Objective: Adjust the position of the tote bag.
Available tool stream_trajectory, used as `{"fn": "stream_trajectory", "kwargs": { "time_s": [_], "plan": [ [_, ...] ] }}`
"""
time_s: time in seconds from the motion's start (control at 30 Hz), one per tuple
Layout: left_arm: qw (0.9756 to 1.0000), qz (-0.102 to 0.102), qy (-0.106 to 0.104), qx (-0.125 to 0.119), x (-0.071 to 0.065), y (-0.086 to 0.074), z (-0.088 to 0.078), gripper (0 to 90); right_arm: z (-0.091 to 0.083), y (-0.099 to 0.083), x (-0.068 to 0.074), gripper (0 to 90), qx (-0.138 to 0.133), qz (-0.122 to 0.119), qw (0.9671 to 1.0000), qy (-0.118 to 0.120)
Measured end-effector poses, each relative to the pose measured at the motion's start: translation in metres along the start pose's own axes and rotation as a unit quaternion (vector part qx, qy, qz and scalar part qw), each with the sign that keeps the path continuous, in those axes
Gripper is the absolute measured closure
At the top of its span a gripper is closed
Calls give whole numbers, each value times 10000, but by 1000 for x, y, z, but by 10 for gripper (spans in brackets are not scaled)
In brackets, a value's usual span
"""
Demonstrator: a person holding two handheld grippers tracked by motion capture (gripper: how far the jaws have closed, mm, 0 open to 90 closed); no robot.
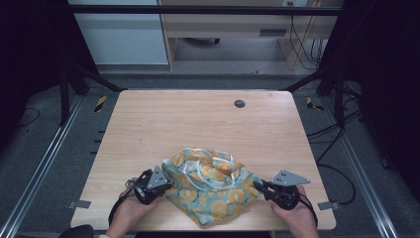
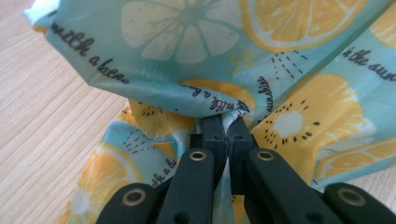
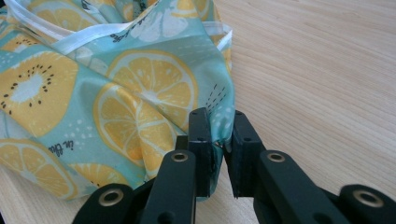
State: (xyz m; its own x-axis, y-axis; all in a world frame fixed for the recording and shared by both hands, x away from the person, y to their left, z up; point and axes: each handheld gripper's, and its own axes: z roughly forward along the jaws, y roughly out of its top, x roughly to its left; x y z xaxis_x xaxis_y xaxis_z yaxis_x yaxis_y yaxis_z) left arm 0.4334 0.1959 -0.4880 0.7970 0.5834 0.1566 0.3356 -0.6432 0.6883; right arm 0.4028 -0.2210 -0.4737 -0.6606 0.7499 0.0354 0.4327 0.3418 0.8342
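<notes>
A crumpled cloth bag (image 1: pixel 213 186), teal with a lemon and kiwi print and white straps (image 3: pixel 93 39), lies near the front edge of the wooden table (image 1: pixel 198 124). My left gripper (image 1: pixel 168 186) is at the bag's left side. In the left gripper view the left gripper (image 2: pixel 227 133) is shut on a pinched fold of the cloth (image 2: pixel 224 56). My right gripper (image 1: pixel 258 187) is at the bag's right corner. In the right gripper view the right gripper (image 3: pixel 219 135) has its jaws slightly apart, with the cloth's edge (image 3: pixel 154 88) lying loosely between them.
A dark round grommet (image 1: pixel 239 103) sits in the table's far right part. Black frame posts and cables (image 1: pixel 337 129) stand beside the table on the right. A person's hands (image 1: pixel 131 208) hold both grippers at the near edge.
</notes>
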Motion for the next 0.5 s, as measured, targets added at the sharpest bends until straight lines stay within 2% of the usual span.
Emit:
{"fn": "stream_trajectory", "kwargs": {
  "time_s": [0.13, 0.23, 0.4, 0.5],
  "plan": [
    [10000, -63, 36, -15, 2, 0, -2, 900, 2, 0, 0, 801, 44, 13, 10000, 6],
    [9999, -92, 65, -5, 3, -1, -1, 900, 5, 1, 0, 856, 104, -10, 9999, 71],
    [9998, -198, 45, -8, 6, -2, -2, 900, 10, 2, 0, 872, 217, -70, 9997, 111],
    [9997, -235, 19, -6, 6, -2, -2, 900, 14, 2, -2, 875, 310, -24, 9994, 119]
  ]
}}
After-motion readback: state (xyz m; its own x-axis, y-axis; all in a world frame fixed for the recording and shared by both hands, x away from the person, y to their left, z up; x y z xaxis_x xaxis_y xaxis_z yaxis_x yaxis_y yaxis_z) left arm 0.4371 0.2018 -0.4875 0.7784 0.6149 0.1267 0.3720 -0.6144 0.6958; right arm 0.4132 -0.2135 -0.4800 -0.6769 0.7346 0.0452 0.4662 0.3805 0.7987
